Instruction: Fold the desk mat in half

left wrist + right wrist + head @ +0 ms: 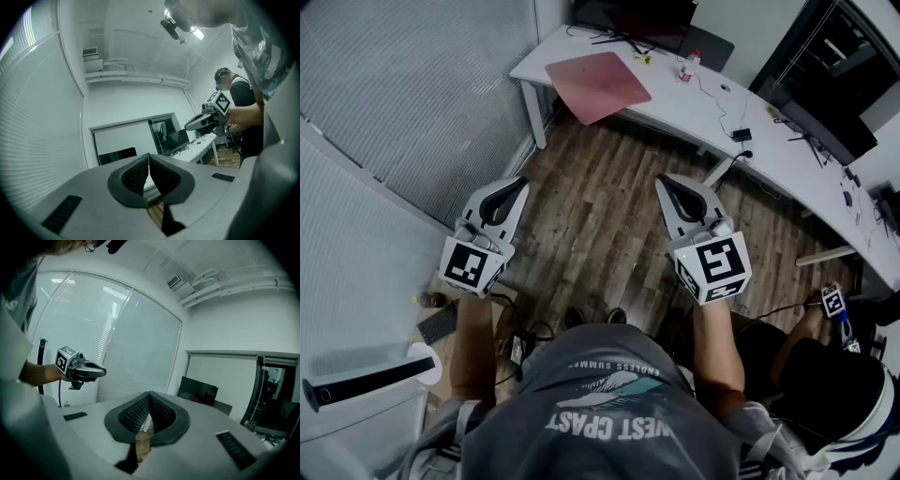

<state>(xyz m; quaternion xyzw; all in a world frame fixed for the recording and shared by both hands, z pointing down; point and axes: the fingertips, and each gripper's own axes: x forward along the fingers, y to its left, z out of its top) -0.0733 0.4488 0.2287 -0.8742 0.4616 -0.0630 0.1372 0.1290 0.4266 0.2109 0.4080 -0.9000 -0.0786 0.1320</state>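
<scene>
In the head view the pink desk mat (598, 84) lies flat on the near end of a white desk (689, 105), far ahead of both grippers. My left gripper (517, 184) and right gripper (667, 182) hang side by side over the wooden floor, well short of the desk. Both point toward the desk, shut with nothing in them. In the left gripper view the ribbed pads (136, 174) meet at the left gripper (149, 157), and the right gripper (200, 123) shows at right. The right gripper view shows its own right gripper (149, 394) closed the same way, the left gripper (92, 372) off to the left.
A dark monitor (630, 16) and cables lie on the white desk behind the mat. A second desk with a screen (825, 120) runs along the right. Another person (830, 380) sits at lower right. Window blinds (412, 94) line the left wall; cables and small items (441, 319) lie on the floor.
</scene>
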